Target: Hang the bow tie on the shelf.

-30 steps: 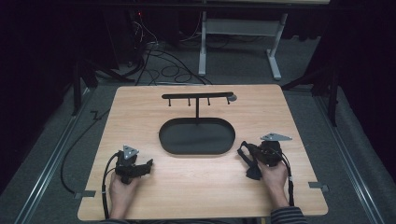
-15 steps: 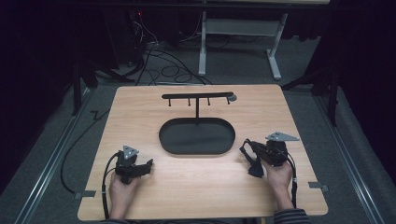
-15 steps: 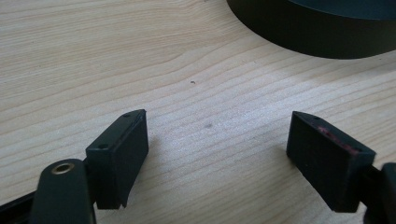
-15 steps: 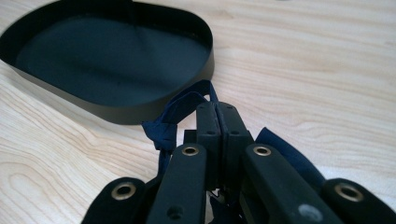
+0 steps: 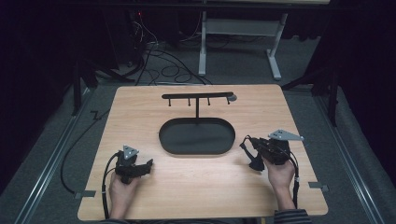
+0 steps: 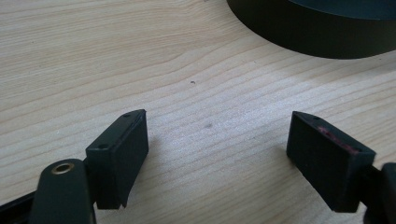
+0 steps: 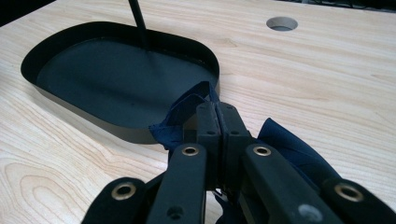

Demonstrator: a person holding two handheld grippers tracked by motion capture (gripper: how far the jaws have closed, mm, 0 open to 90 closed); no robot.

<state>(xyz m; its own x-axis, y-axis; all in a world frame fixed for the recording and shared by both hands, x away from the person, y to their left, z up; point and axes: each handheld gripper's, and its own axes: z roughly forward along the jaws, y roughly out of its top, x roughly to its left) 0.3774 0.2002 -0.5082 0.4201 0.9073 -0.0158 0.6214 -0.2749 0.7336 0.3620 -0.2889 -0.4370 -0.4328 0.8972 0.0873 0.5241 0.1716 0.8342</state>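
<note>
Two jaws pinch one thin fold, and that is all that holds the dark blue cloth (image 7: 285,142) in my right gripper (image 7: 216,114). Those jaws are pressed fully together, with the fabric bunching out on both sides of them and sagging below. My right gripper hovers just beside the right end of the black oval tray (image 5: 196,148), off the wooden table (image 5: 187,196).

My worry is the grip: so little of the cloth sits between the pads that a quick swing could tug it free, I judge, and drop it on the wood short of wherever it belongs. The loose part hanging under my hand could also drag over the tray's rim and snag, or shove the tray. If the cloth is meant for the hooked rack (image 5: 197,97) rising from the tray on its thin post, that post looks slight; a bump from my knuckles could rock the whole stand.

My left gripper (image 6: 217,140) rests low over bare table near the tray's left end, jaws spread wide with nothing between them, too far off to catch a slip.
</note>
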